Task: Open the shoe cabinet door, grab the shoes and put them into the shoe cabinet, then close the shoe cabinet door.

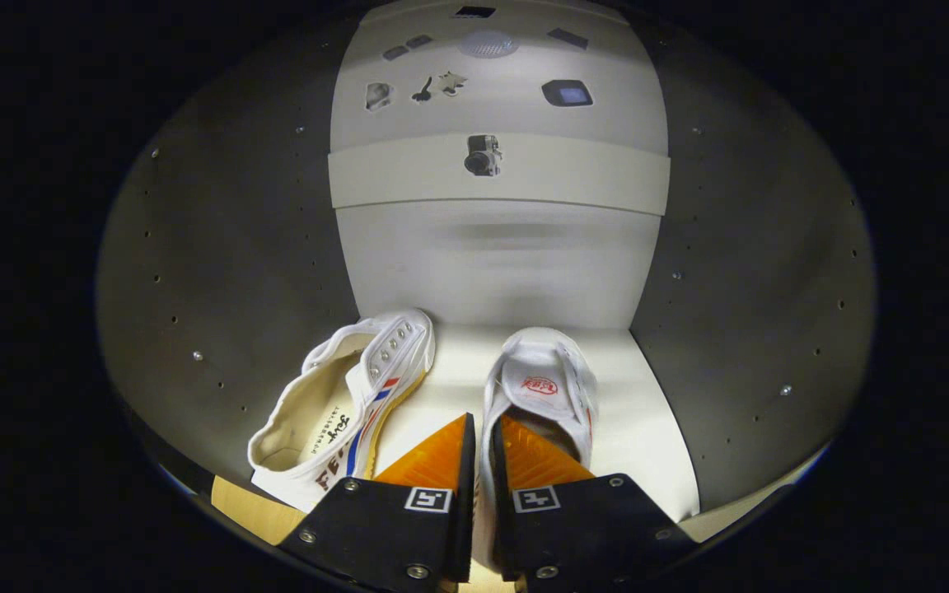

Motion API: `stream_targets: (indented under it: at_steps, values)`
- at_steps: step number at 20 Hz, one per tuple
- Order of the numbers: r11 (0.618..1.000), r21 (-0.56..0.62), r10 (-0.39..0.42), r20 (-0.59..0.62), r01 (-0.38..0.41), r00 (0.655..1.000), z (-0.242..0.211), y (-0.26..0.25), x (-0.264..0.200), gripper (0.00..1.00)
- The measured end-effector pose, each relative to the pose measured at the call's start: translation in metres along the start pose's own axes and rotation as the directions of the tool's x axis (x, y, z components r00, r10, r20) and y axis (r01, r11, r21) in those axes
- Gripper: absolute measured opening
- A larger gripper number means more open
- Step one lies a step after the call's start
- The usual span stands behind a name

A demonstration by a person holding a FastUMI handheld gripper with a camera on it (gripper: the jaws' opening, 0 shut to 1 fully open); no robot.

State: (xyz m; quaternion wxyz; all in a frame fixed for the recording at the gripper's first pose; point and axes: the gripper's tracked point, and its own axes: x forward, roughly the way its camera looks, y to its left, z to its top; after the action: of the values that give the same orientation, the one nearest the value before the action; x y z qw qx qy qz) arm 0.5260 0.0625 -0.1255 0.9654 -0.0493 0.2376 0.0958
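Shoes, two white canvas ones, stand side by side on the pale floor of the shoe cabinet point(656, 428), whose dark side walls rise on either hand and whose light back panel closes the space beyond them. From where I steer the rig, the left shoe point(343, 408) lies tilted onto its side, its cream lining and open mouth turned up toward me, red and blue stripes along its flank and a row of metal eyelets near its far end; its heel end reaches the cabinet's front edge, just beside the left finger. Moving rightward, the gripper point(483, 441) points into the cabinet with its two fingers drawn close together. The wall of the right shoe point(540, 383) stands in the narrow gap between them, one finger outside the shoe and the other inside its opening, so I read the tongs as clenched on that shoe's side. The right shoe sits upright, toe toward the back panel, with a red mark on its insole just ahead of the fingertips. The two shoes are near each other but apart. Further right lies bare cabinet floor, then the right wall, dotted with small fixings.
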Motion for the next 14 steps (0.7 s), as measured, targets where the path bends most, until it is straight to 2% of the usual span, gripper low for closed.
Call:
stream_targets:
  at_steps: [5,14]
  values:
    - [1.0,0.007,-0.008,0.08,0.007,0.997,0.011,0.009,-0.06,0.14]
    - [1.0,-0.004,-0.006,0.231,0.007,0.973,0.003,0.048,-0.219,0.13]
